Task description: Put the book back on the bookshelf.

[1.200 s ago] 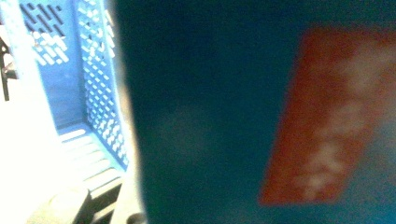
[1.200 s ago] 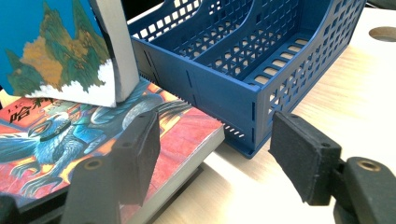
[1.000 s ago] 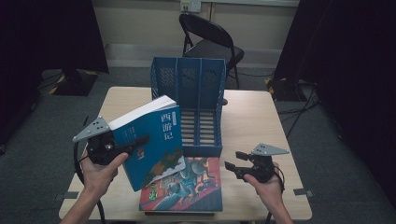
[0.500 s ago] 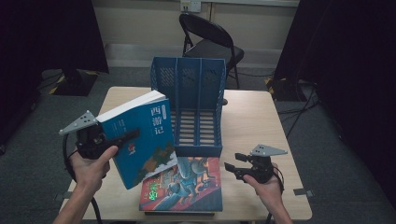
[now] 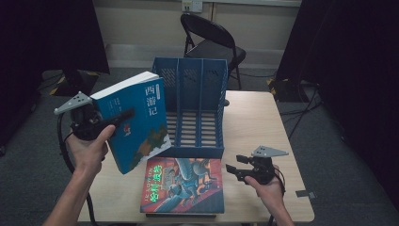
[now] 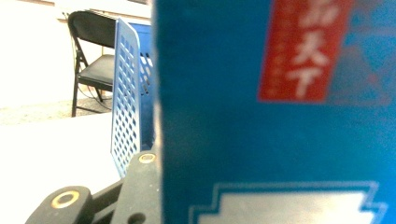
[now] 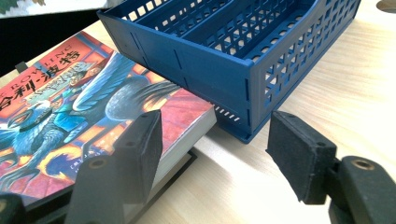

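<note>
Left gripper [image 5: 117,120] pinching blue book [image 5: 136,120] aloft; right gripper [image 7: 215,149], jaws spread empty, shows red book's [image 7: 84,93] page edge abutting blue rack [image 7: 224,70].

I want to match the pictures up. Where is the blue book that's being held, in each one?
High view: the blue book is left of centre, lifted, clamped in the left hand-held gripper.
Left gripper view: its cover spans the right.
Right gripper view: I can't pick it out.
Shared landmark: the blue file rack.

Held book [image 5: 139,120]: I see blue, white characters, possibly a red label.
Flat book [image 5: 183,186]: red, with a blue-grey winged creature.
File rack [image 5: 195,110]: blue lattice.
</note>
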`<act>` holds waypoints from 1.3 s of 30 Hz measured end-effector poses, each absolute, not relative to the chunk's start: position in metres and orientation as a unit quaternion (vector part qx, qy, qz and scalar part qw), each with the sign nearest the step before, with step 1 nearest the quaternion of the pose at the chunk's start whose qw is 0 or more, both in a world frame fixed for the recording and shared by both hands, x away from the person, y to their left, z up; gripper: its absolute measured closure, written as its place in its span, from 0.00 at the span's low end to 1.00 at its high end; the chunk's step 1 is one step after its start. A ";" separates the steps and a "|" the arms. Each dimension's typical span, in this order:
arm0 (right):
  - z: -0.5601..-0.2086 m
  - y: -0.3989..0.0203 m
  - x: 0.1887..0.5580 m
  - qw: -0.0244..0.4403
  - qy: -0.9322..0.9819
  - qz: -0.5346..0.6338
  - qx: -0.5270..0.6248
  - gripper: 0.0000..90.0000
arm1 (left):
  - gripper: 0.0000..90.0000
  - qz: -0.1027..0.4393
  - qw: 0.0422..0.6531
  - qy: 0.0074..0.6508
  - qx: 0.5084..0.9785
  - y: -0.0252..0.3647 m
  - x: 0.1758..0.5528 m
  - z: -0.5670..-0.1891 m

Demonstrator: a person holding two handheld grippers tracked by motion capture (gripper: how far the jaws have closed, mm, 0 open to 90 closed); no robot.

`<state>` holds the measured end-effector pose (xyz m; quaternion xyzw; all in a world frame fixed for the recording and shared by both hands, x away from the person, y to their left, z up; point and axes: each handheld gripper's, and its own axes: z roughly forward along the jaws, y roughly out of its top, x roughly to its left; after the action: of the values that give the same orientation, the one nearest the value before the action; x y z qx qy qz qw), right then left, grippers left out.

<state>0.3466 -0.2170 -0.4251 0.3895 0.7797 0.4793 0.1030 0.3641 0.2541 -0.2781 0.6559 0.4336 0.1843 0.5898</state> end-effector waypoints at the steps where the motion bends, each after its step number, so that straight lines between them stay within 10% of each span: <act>1: -0.426 -0.217 0.347 0.102 0.780 0.479 0.390 0.39 | 0.69 0.190 0.589 0.436 0.654 0.252 0.366 -0.276; 39: -0.438 -0.222 0.351 0.090 0.789 0.460 0.396 0.38 | 0.69 0.254 0.519 0.500 0.645 0.192 0.434 -0.268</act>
<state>0.3509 -0.2222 -0.4384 0.3959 0.7894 0.4605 0.0898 0.4342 0.1919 -0.2684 0.6448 0.5003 0.2542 0.5189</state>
